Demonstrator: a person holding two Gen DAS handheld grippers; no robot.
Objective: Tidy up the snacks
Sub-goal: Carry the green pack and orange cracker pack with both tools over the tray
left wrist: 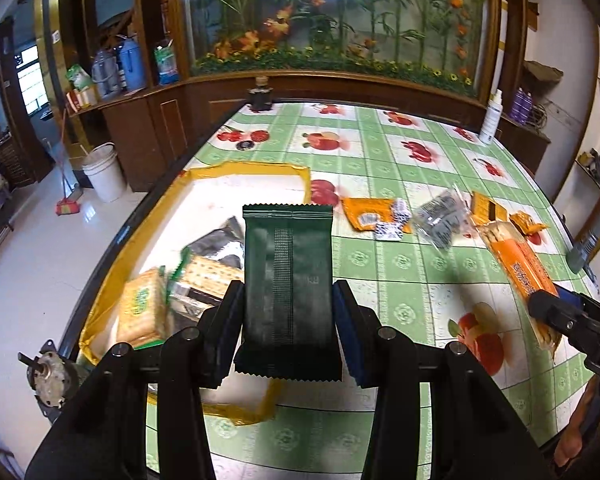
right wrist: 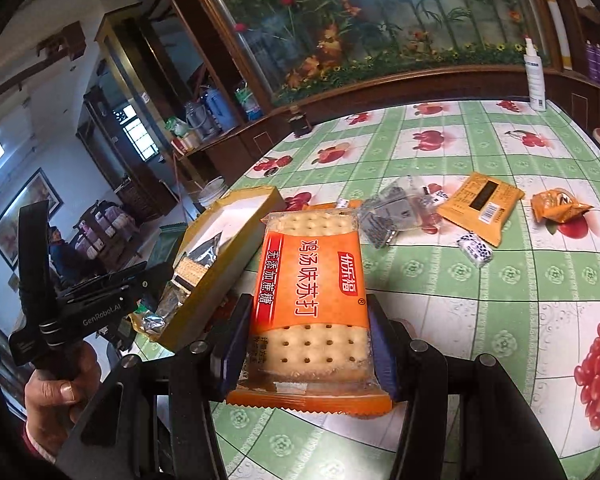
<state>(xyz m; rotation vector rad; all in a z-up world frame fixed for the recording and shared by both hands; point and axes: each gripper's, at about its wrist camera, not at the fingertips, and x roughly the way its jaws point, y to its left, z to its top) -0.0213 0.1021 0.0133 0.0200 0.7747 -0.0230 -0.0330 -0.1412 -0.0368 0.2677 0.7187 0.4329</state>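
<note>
Clamped across its width between the left gripper [left wrist: 288, 312] pads sits a dark green snack packet [left wrist: 288, 276], upright and lifted off the table, its crimped ends showing above and below the jaws. Beside it, the right gripper [right wrist: 306, 344] is closed on an orange soda cracker pack [right wrist: 312, 300], the biscuits visible through the clear ends of the wrapper; this pack too is held clear of the tabletop. A hand [right wrist: 56, 396] grips the handle of the left tool at the edge of the right wrist view.

Just beyond the green packet lies a shallow yellow-edged box [left wrist: 204, 176] near the table's left side, with a green-printed cracker pack [left wrist: 142, 308], another cracker pack and a silvery-black sachet already inside it.

Further out on the green checked fruit-print tablecloth [left wrist: 380, 264], loose snacks lie scattered: an orange flat packet [right wrist: 480, 200], a crumpled orange wrapper [right wrist: 558, 204], a clear grey-black packet [right wrist: 388, 212] and a small black-and-white wrapped sweet [right wrist: 476, 250].

At the far edge stand a white spray bottle [right wrist: 535, 76] and a small dark jar [left wrist: 260, 96], with the flower display case behind.
</note>
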